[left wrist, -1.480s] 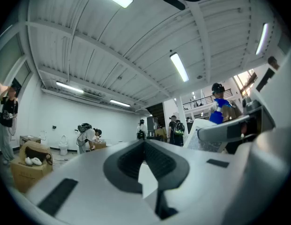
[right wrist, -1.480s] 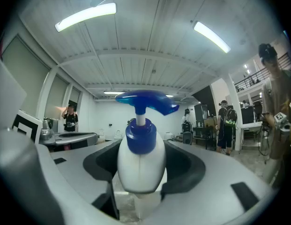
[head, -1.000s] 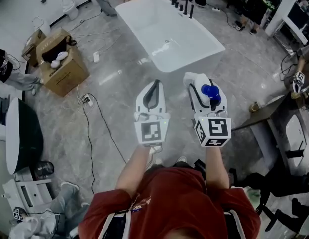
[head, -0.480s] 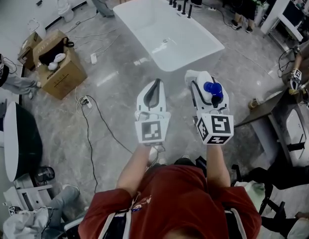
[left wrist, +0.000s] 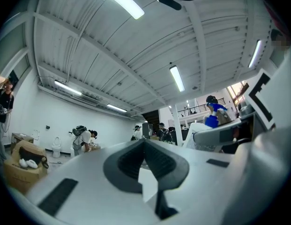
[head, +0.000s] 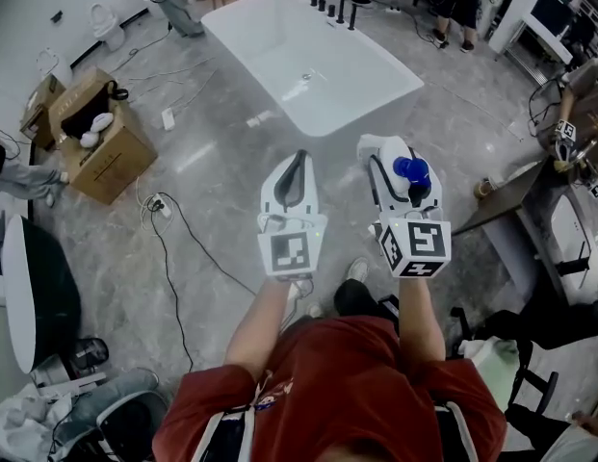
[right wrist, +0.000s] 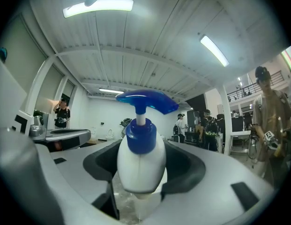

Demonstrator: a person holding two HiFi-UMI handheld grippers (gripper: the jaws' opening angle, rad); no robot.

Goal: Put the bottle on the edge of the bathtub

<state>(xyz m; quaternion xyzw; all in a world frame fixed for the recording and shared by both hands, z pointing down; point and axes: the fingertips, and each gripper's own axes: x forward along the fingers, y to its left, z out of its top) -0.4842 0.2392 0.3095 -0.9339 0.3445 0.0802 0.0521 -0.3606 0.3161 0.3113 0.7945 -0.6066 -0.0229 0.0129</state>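
The white bathtub (head: 361, 89) stands on the grey floor ahead of me, its near corner just beyond both grippers. My right gripper (head: 387, 158) is shut on a white pump bottle with a blue head (head: 411, 171). In the right gripper view the bottle (right wrist: 141, 161) stands upright between the dark pads, filling the gap. My left gripper (head: 295, 169) is held beside it on the left, its jaws closed to a point with nothing between them. The left gripper view shows that gripper (left wrist: 145, 144) pointing slightly upward at the ceiling, with the blue pump (left wrist: 212, 121) off to its right.
A black faucet (head: 335, 6) stands at the tub's far end. An open cardboard box (head: 91, 147) and floor cables (head: 173, 229) lie at left. A dark table (head: 515, 210) is at right. Several people stand along the back of the room.
The floor, box and tub have slid left in the head view as I stepped along. Both grippers stay side by side, the bottle still gripped. My shoe now shows below them.
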